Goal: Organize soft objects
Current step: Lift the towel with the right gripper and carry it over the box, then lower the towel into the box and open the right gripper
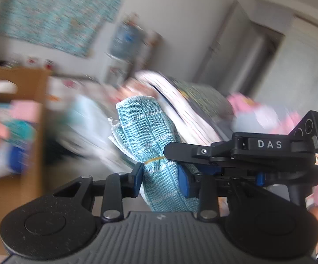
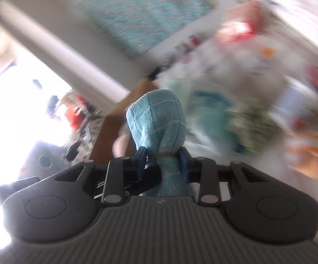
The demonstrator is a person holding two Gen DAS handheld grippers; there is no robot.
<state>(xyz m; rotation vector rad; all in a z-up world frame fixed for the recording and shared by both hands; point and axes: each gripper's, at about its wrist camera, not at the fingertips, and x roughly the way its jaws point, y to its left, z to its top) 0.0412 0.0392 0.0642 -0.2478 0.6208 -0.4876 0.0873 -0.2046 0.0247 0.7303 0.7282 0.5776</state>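
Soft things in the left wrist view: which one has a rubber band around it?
The blue checked cloth roll gripped in the left claw. A yellow band cinches it just above the pads; the striped white fabric behind has none.

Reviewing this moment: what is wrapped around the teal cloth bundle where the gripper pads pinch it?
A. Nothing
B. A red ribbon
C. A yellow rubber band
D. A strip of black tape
C: a thin yellow rubber band cinches the rolled teal cloth at the left gripper pads.
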